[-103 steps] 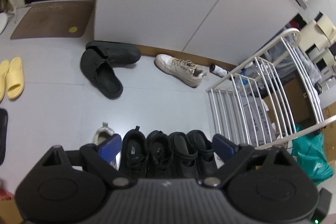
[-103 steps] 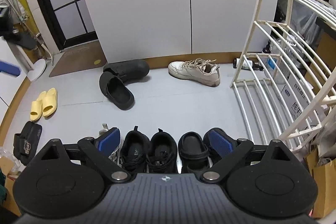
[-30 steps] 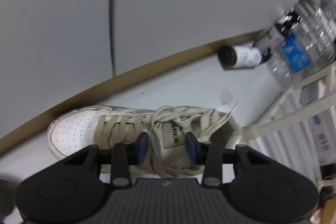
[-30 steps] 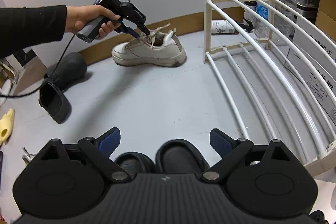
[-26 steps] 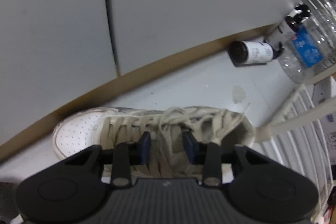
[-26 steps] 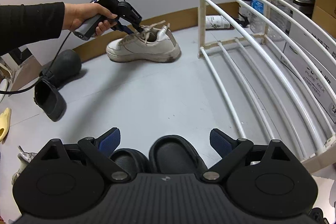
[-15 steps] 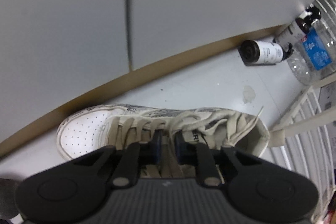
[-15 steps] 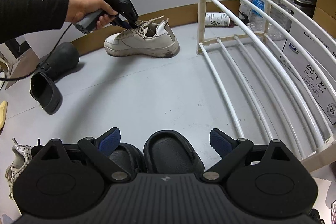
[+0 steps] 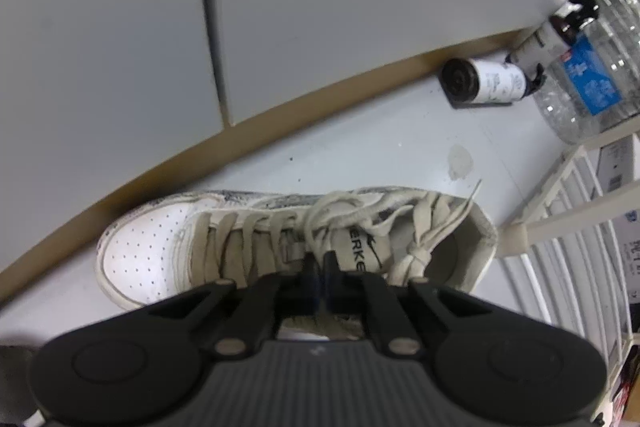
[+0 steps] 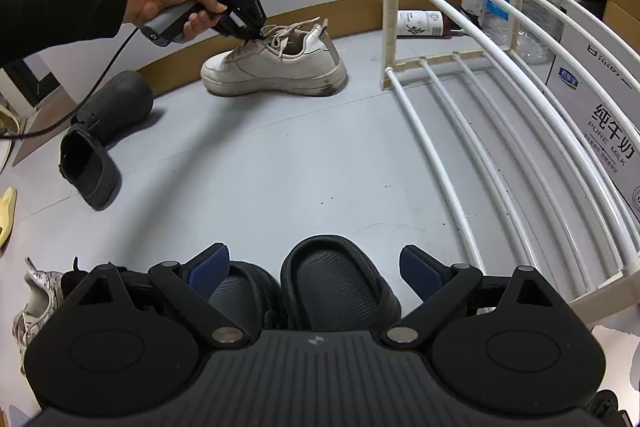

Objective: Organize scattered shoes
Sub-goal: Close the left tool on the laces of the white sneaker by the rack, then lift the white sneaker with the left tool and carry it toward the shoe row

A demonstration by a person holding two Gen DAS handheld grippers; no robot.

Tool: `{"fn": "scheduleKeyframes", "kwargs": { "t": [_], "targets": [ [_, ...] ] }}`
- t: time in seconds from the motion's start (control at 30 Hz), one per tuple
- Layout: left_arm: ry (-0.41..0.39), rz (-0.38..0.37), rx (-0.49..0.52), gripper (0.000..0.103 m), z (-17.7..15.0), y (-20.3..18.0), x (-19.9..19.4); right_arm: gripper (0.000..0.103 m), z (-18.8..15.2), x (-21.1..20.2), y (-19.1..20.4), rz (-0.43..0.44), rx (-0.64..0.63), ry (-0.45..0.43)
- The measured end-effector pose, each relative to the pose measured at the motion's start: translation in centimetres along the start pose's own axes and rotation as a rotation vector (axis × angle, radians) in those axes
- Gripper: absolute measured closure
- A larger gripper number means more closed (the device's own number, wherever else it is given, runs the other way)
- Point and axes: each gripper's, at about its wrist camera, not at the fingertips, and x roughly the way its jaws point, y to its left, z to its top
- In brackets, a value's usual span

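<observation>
The left gripper (image 9: pixel 320 277) is pinching down on the white sneaker (image 9: pixel 288 243), its jaws drawn almost together over the tongue and laces near the collar; from the right wrist view the same left gripper (image 10: pixel 256 33) is reaching down into the laces of the white sneaker (image 10: pixel 276 69), with the person's hand (image 10: pixel 172 5) wrapping the handle and a black sleeve (image 10: pixel 60 11) trailing off to the left; the sneaker is sitting on the grey floor (image 10: pixel 280 167) at the far side, just in front of the brown skirting board, toe pointing left; a white wire shoe rack (image 10: pixel 480 99) is lying to its right, and a bottle (image 10: pixel 420 23) is lying on its side beyond the rack's corner; a pair of dark clogs (image 10: pixel 104 131) is lying to the left of the sneaker, well apart from it; the right gripper (image 10: pixel 314 267) is hovering with its jaws spread wide and empty, above a pair of black slippers (image 10: pixel 332 279) at the near edge.
</observation>
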Motion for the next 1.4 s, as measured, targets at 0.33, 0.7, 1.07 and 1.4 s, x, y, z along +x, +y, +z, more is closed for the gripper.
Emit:
{"fn": "scheduleKeyframes", "kwargs": {
  "t": [0.33, 0.7, 1.07, 1.4],
  "targets": [
    [-0.112, 0.055, 0.049, 0.102, -0.4, -0.6, -3.4, 0.008, -2.3, -1.4, -0.1, 0.01, 0.061, 0.033],
    [-0.186, 0.003, 0.035, 0.102, -2.0, 0.3, -8.6, 0.008, -5.0, -2.9, 0.8, 0.018, 0.108, 0.083],
    [-0.262, -0.004, -0.027, 0.102, -8.0, 3.9, -20.3, 0.008, -6.1, -4.7, 5.2, 0.069, 0.02, 0.043],
    [-0.335, 0.056, -0.152, 0.102, -18.4, 9.6, -32.2, 0.008, -6.9, -7.2, 9.4, 0.078, -0.112, 0.015]
  ]
}}
